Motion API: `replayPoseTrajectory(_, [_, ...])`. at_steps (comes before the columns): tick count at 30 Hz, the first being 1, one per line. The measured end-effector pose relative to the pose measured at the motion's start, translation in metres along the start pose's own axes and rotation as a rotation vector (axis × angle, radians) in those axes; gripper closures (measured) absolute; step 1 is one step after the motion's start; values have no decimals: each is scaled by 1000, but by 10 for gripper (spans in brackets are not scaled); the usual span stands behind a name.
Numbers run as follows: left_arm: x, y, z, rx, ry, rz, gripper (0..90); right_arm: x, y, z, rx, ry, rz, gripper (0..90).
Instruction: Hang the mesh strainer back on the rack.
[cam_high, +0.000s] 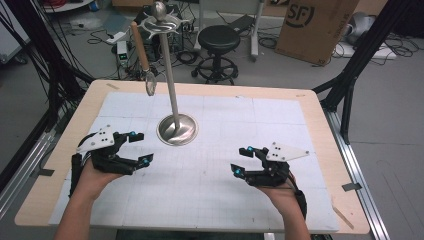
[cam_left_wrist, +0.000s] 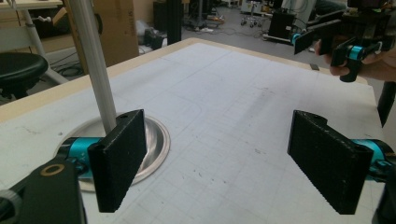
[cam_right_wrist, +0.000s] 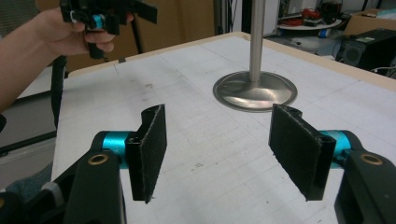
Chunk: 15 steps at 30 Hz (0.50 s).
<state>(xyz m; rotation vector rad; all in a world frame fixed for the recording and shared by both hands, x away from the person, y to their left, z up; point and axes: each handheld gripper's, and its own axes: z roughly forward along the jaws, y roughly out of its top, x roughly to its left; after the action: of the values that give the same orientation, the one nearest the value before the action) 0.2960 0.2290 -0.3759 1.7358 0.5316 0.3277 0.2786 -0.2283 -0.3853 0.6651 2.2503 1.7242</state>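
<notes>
Both the left gripper (cam_high: 134, 148) and right gripper (cam_high: 243, 160) rest empty with jaws apart, flanking the utensil stand (cam_high: 177, 129) whose hanging spoon (cam_high: 142, 57) they can reach.

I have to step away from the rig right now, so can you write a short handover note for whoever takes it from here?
Left tongs: open, empty, above the mat beside the stand's base.
Right tongs: open, empty, above the mat's right half.
Stand: upright at mat centre, with a wooden-handled utensil hanging from its top rack.
Done: nothing gripped so far.
Left: the utensil probably comes next; the left tongs are nearer.
</notes>
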Motion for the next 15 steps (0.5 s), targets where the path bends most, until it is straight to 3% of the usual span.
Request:
replayPoseTrajectory(5, [2, 1, -4, -3, 22, -3, 198, -2, 2, 1, -12, -8, -1, 363])
replayPoseTrajectory(15, [4, -3, 2, -5, 7, -17, 173, -3, 1, 1, -6, -14, 11, 356])
